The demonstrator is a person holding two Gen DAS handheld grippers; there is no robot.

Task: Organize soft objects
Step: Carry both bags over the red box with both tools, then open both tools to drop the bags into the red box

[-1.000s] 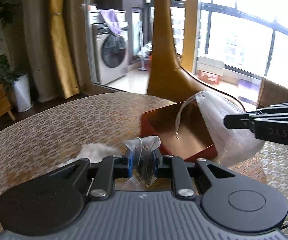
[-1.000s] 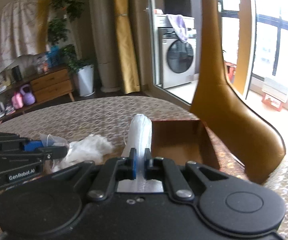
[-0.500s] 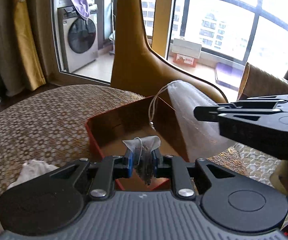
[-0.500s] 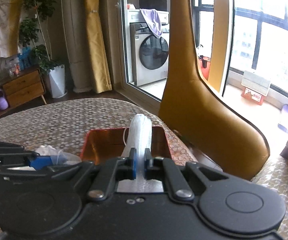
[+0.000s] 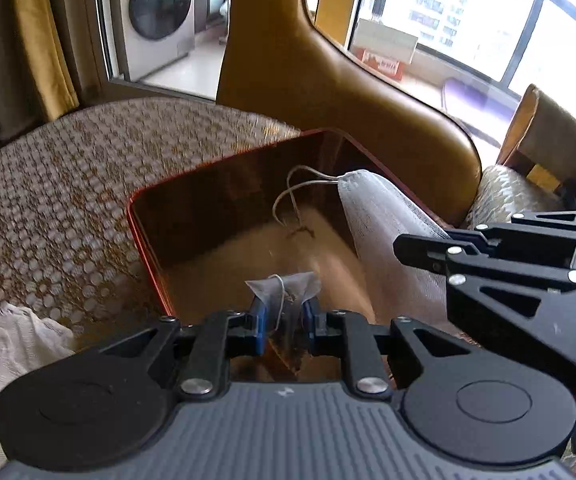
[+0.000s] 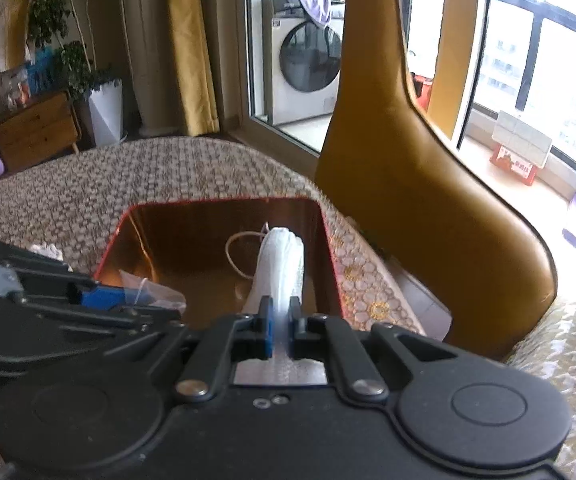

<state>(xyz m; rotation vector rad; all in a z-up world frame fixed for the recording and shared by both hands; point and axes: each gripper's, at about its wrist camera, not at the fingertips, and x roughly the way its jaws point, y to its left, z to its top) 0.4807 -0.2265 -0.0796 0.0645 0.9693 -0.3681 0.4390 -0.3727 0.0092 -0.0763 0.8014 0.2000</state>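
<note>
- Both grippers have come forward and down since a second ago, so the red box now sits right under them near the table edge by the chair.
- Left gripper pinches one tea bag; its lower tip blurs into shadow.
- Right gripper is clamped on one white face mask hanging into the box.
- Crumpled tissue is cut off at the left.
- No writing I can read.

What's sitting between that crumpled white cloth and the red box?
Nothing: in the left wrist view, only bare patterned tablecloth separates the white cloth from the red box.
</note>
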